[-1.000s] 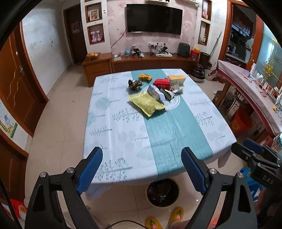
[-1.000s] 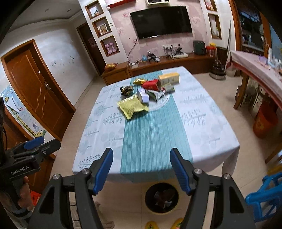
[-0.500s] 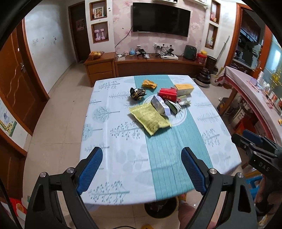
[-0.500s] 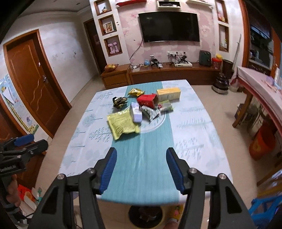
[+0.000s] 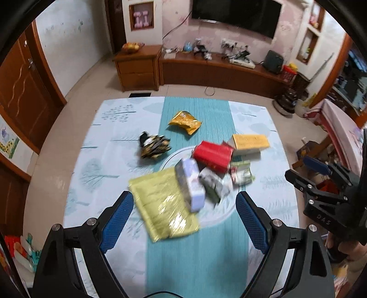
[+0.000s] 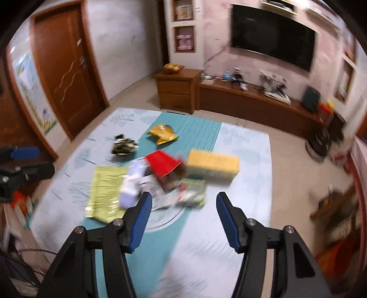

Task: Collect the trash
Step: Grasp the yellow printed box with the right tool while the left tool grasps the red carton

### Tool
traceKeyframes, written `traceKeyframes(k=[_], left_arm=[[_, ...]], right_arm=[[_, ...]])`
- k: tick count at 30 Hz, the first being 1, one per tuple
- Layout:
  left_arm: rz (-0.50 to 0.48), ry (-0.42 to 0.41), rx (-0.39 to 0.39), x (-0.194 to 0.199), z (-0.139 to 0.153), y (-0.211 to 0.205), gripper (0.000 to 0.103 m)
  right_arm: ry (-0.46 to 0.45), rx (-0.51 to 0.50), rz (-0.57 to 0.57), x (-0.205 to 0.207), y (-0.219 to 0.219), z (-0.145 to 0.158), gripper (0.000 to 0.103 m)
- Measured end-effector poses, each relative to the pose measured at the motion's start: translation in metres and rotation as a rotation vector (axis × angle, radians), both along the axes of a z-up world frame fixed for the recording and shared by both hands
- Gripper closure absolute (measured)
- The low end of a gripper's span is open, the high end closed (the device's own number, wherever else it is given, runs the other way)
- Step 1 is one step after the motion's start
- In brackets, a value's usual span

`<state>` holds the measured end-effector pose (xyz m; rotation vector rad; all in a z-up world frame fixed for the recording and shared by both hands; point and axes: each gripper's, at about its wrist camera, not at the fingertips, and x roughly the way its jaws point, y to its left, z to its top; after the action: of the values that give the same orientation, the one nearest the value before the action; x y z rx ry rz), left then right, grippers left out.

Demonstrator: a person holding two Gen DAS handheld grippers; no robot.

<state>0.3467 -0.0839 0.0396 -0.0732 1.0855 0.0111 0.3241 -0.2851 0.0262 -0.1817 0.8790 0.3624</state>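
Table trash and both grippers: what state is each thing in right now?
Left gripper: open, empty.
Right gripper: open, empty, jaws just narrowed.
Yellow-green bag: lying flat.
Pale box: resting partly on that bag.
Red box: on its side in the pile.
Yellow box: lying flat.
Orange wrapper: crumpled, apart from the pile.
Black wrapper: crumpled, apart.
Television: screen dark.
Door: closed.

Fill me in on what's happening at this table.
A person holds a two-finger gripper in each hand over a table scattered with trash. The left gripper hangs open above a yellow-green packet; the right gripper, also open and empty, has just narrowed its jaws near a pile holding a red box and a yellow box. A black wrapper and an orange packet lie further off. Nothing is picked up yet.
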Motion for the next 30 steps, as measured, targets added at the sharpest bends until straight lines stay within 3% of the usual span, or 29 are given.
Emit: traceKeyframes(k=[6, 10, 17, 24, 30], left_arm=[[0.074, 0.124, -0.015, 0.069, -0.039, -0.022, 0.013], [0.134, 0.176, -0.028, 0.095, -0.058, -0.024, 0.014], [0.222, 0.235, -0.091, 0.121, -0.079, -0.019, 0.013], [0.314, 0.314, -0.120, 0.146, -0.103, -0.022, 0.014], [0.401, 0.401, -0.149, 0.166, -0.129, -0.029, 0.014]], right_arm=[[0.012, -0.163, 0.241, 0.089, 0.003, -0.044, 0.045], [-0.012, -0.278, 0.430, 0.118, 0.014, -0.068, 0.045], [0.064, -0.364, 0.645, 0.144, 0.027, -0.105, 0.045], [0.106, -0.301, 0.631, 0.150, 0.023, -0.116, 0.052], [0.152, -0.189, 0.468, 0.164, 0.012, -0.107, 0.054]])
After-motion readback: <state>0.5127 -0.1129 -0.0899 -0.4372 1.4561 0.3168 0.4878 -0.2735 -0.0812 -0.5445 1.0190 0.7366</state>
